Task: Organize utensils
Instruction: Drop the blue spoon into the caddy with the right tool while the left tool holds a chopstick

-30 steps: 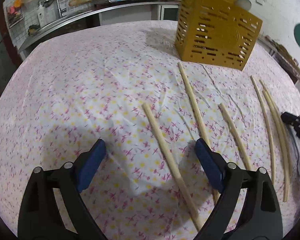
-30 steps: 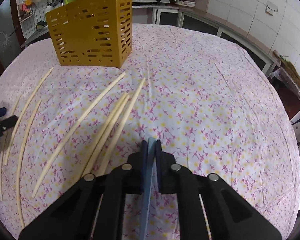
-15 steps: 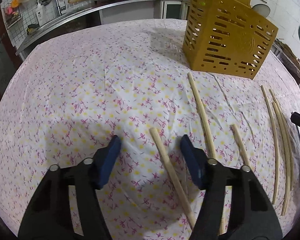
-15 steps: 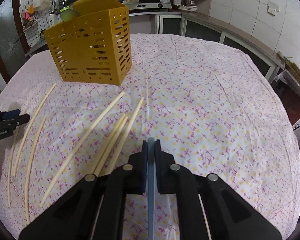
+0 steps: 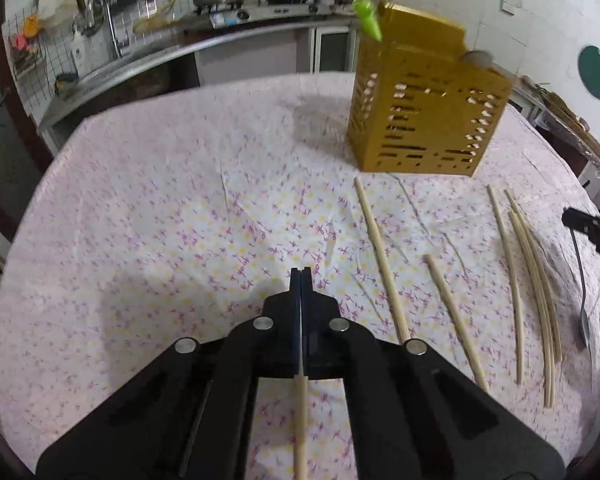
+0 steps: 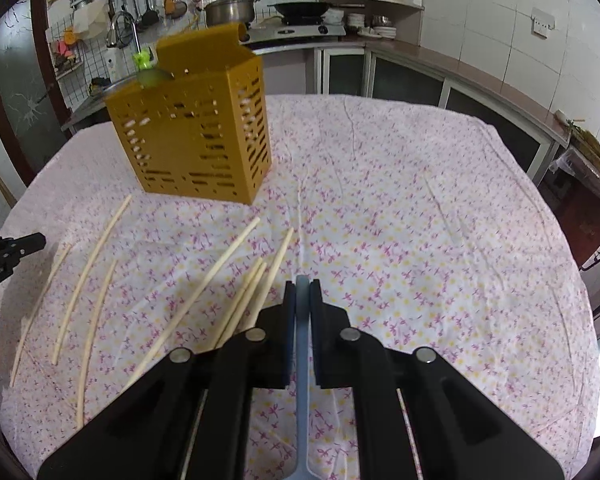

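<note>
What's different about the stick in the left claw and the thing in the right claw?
The left claw grips a chopstick: pale wood, round and thin. The right claw grips a blue utensil handle: flat, wider, and flaring where it leaves the frame, so I can't tell what utensil it is. Both claws are shut on them, and both trail back under their claws.

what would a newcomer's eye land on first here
The yellow slotted utensil holder stands at the far side of the floral tablecloth, with pale chopsticks scattered in front of it. Nearer, the left gripper is shut on one chopstick.
</note>
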The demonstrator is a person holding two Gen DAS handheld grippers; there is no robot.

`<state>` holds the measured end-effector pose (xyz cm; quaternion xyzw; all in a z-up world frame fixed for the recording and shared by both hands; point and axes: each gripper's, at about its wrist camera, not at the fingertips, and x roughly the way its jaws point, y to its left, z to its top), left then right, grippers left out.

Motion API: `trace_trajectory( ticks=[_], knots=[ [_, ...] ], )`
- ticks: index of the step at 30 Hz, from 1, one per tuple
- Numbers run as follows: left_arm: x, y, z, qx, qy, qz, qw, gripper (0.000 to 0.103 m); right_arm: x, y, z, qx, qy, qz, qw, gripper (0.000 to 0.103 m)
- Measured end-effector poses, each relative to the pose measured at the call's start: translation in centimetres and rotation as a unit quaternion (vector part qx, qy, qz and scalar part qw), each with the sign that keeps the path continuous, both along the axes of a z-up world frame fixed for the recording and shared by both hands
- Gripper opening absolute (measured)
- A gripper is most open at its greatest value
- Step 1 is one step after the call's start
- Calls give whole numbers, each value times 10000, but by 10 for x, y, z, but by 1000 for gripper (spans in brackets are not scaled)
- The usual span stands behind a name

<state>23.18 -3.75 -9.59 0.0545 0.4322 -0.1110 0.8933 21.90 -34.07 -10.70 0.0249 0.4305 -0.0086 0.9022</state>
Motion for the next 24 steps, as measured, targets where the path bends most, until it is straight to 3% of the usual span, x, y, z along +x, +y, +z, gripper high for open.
trace_trajectory(
  ticks=[8, 11, 14, 20, 24],
  knots=[
    [13, -10, -30, 136, 568, -164, 9982, 0, -4, -6, 3, 73, -25, -62, 10000, 7],
    [17, -8, -34, 383, 450, 34, 9982, 8, -5, -8, 2, 107, -34, -76, 9999, 7],
    [19, -4, -40, 327, 478, -21, 9983, 9, -5, -9, 1, 115, -45, -72, 9999, 8],
    [13, -11, -44, 634, 369, -198, 9971, 7, -4, -11, 0, 183, -12, -60, 9998, 8],
    [18, -2, -40, 304, 565, -162, 9978, 4, -4, -5, 4, 195, -79, -4, 9998, 7]
  ],
)
